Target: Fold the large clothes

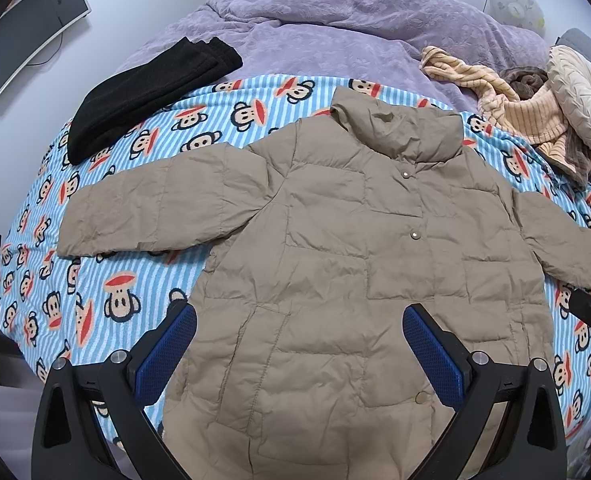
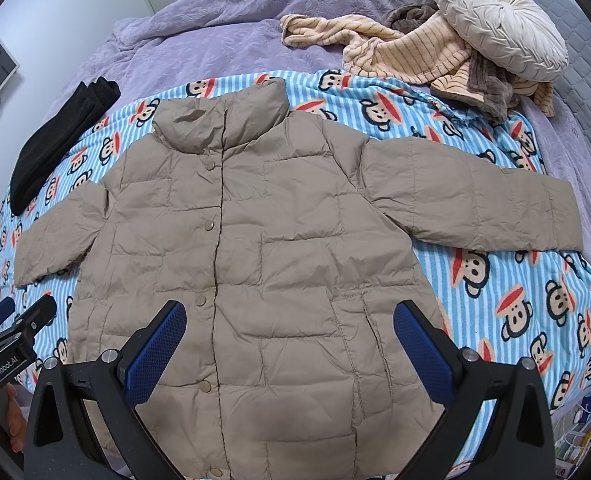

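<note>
A tan quilted puffer jacket (image 1: 335,248) (image 2: 247,248) lies flat and face up on a blue striped monkey-print blanket (image 1: 135,272) (image 2: 515,296), snaps shut, both sleeves spread out sideways, collar at the far end. My left gripper (image 1: 299,320) hovers open above the jacket's lower left half, nothing between its blue pads. My right gripper (image 2: 289,318) hovers open above the lower right half, also holding nothing. The left gripper's black body (image 2: 11,340) shows at the left edge of the right wrist view, with a hand (image 2: 13,424) below it.
A folded black garment (image 1: 143,92) (image 2: 55,136) lies at the far left of the blanket. A pile of striped peach and brown clothes (image 1: 535,120) (image 2: 435,60) and a round cream cushion (image 2: 499,20) sit at the far right. A purple duvet (image 1: 335,24) covers the bed's far end.
</note>
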Demonstrator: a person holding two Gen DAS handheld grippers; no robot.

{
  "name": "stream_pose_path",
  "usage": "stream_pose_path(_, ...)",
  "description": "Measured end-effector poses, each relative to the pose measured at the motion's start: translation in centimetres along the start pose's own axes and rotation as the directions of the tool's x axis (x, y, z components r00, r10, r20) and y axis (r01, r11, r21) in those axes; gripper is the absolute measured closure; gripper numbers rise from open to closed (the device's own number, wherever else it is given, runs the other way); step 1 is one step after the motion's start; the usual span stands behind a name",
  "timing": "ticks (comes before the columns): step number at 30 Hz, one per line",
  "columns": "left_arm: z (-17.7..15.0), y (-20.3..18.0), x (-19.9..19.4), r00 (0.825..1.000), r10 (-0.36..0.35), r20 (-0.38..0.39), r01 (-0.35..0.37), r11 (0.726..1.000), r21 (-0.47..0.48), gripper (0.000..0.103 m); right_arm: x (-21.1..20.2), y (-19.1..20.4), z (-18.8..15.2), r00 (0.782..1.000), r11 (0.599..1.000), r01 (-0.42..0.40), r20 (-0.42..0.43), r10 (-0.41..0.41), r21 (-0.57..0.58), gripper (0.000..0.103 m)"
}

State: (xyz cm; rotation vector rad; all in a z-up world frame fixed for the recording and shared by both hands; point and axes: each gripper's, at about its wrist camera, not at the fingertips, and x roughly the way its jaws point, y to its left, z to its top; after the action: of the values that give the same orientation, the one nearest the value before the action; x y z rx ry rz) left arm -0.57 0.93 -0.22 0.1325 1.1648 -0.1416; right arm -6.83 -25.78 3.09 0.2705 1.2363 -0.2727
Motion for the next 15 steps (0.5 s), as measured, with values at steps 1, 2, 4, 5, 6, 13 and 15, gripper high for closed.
stream_pose_path(1,0.01,-0.08,-0.05,1.0,0.0,0.0,0.0,1.0,0.0,0.0,0.04,-0.02,0.01,1.0,1.0,0.001,0.0,-0.001,0.0,0.0)
stream_pose_path(2,0.01,-0.05,-0.02,1.0,0.0,0.0,0.0,1.0,0.0,0.0,-0.01,0.03,-0.01,1.0,1.0,0.001,0.0,-0.001,0.0,0.0)
stream_pose_path(4,-0.01,-0.01,0.01,1.0,0.0,0.0,0.0,1.0,0.0,0.0,0.06,-0.03,0.0,1.0,1.0,0.001,0.0,-0.001,0.0,0.0)
stream_pose_path(5,0.0,-0.06,-0.02,1.0,0.0,0.0,0.0,1.0,0.001,0.0,0.07,-0.03,0.0,1.0,1.0,0.001,-0.001,-0.001,0.0,0.0)
stream_pose_path(6,0.0,-0.03,0.0,1.0,0.0,-0.001,0.0,1.0,0.001,0.0,0.02,0.02,-0.02,1.0,1.0,0.001,-0.001,-0.001,0.0,0.0)
stream_pose_path(13,-0.09,0.28,0.07,1.0,0.004,0.001,-0.004,1.0,0.001,0.0,0.1,0.0,-0.02,1.0,1.0,0.0,0.0,0.0,0.0,0.0)
stream_pose_path(15,-0.12,0.39,0.11,1.0,0.004,0.0,-0.004,1.0,0.001,0.0,0.07,0.06,-0.03,1.0,1.0,0.001,-0.001,-0.001,0.0,0.0)
